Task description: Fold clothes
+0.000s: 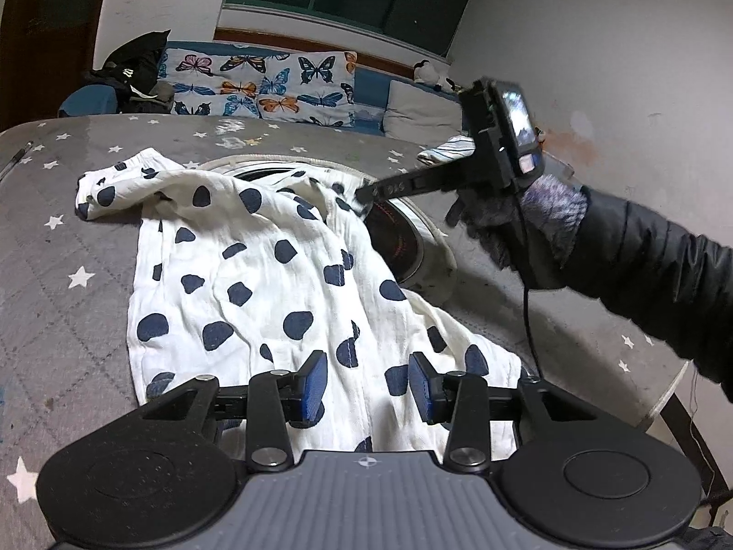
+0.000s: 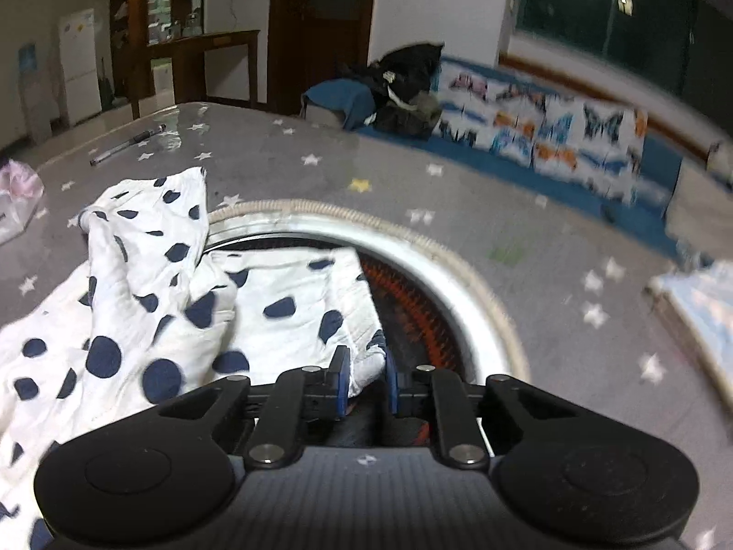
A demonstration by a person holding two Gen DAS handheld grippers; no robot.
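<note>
Right gripper [image 2: 364,382] pinches a corner of the white garment with navy spots [image 1: 256,284], cloth bunched between its blue pads; left gripper [image 1: 369,387] hangs half open over the near hem, pads not pressing, cloth only under the gap; garment lies rumpled on the grey star-print counter [image 1: 59,247], far edge draped over the round recessed heater [image 2: 440,293] set into it, one sleeve thrown out to the far left; pen [image 2: 128,144] near the far counter edge, butterfly-print cushion [image 1: 261,87] on the bench behind; gloved hand [image 1: 527,224] carries the right gripper. Risks, as judgement: the pinch is thin and at the very corner, so a pull may slip it free; dragging could snag cloth on the heater rim; the left side is unheld, so the fold could skew.
</note>
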